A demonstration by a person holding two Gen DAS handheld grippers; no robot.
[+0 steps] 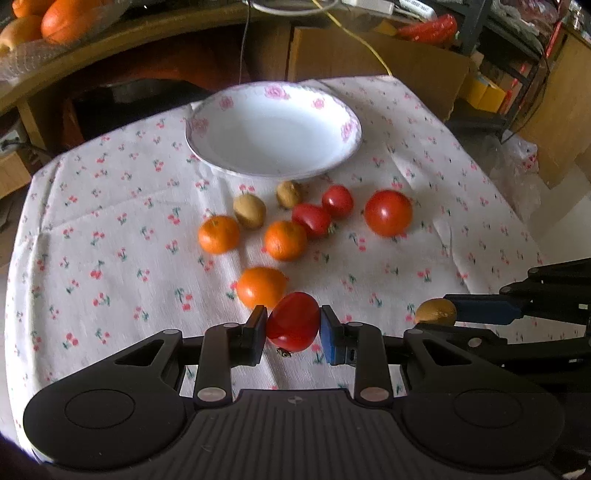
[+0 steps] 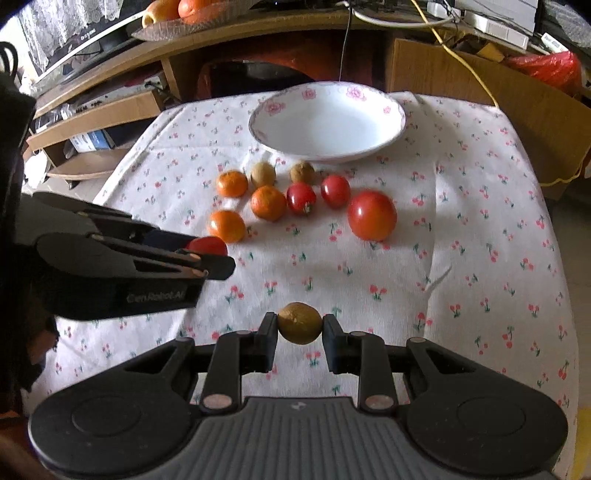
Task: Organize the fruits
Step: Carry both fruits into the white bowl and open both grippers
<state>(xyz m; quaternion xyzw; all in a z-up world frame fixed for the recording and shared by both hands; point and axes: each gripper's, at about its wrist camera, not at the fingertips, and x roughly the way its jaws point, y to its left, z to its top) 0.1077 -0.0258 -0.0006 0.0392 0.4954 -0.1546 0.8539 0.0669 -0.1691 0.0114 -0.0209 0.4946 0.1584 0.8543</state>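
Note:
My left gripper [image 1: 293, 326] is shut on a small red tomato [image 1: 293, 325], held above the cloth near its front; the tomato also shows in the right wrist view [image 2: 208, 245]. My right gripper [image 2: 300, 325] is shut on a brown kiwi [image 2: 299, 322], also seen in the left wrist view [image 1: 436, 312]. An empty white bowl [image 1: 273, 110] with pink flowers stands at the back. Between the bowl and the grippers lie three oranges [image 1: 285, 240], two kiwis [image 1: 250, 210], two small tomatoes [image 1: 311, 219] and one large tomato [image 1: 388, 213].
The table wears a white cloth [image 1: 110, 221] with a cherry print. Behind it stand a wooden shelf with a glass dish of oranges [image 1: 55, 22], cardboard boxes [image 1: 406, 62] and a yellow cable [image 1: 365, 44].

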